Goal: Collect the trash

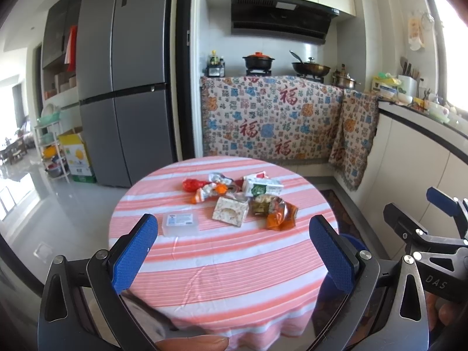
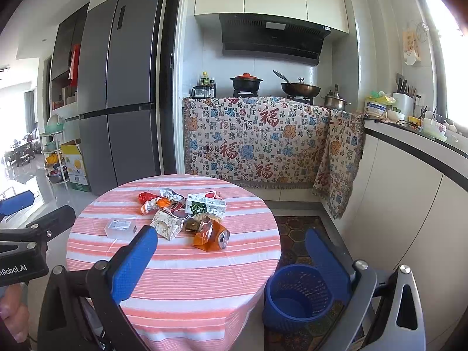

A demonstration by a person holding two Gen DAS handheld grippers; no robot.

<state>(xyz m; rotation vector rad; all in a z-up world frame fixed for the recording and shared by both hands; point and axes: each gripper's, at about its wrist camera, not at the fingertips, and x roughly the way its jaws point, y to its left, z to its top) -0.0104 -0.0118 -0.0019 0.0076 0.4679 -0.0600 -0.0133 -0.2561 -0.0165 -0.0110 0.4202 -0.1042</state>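
Note:
A pile of trash lies on the round table [image 1: 222,263] with the pink striped cloth: a clear plastic box [image 1: 180,223] [image 2: 120,228], a beige patterned carton [image 1: 230,212] [image 2: 167,224], a green and white milk carton [image 1: 262,185] [image 2: 206,205], an orange wrapper with a can [image 1: 281,215] [image 2: 211,236], red and orange wrappers [image 1: 201,188] [image 2: 152,200]. A blue mesh trash basket [image 2: 298,298] stands on the floor right of the table. My left gripper [image 1: 232,251] is open and empty over the table's near side. My right gripper [image 2: 231,263] is open and empty, short of the pile.
A grey fridge [image 1: 122,87] stands at the back left. A stove counter draped in a patterned cloth [image 1: 272,117] is behind the table. A white counter [image 2: 409,175] runs along the right. A patterned rug [image 2: 295,234] lies under the basket.

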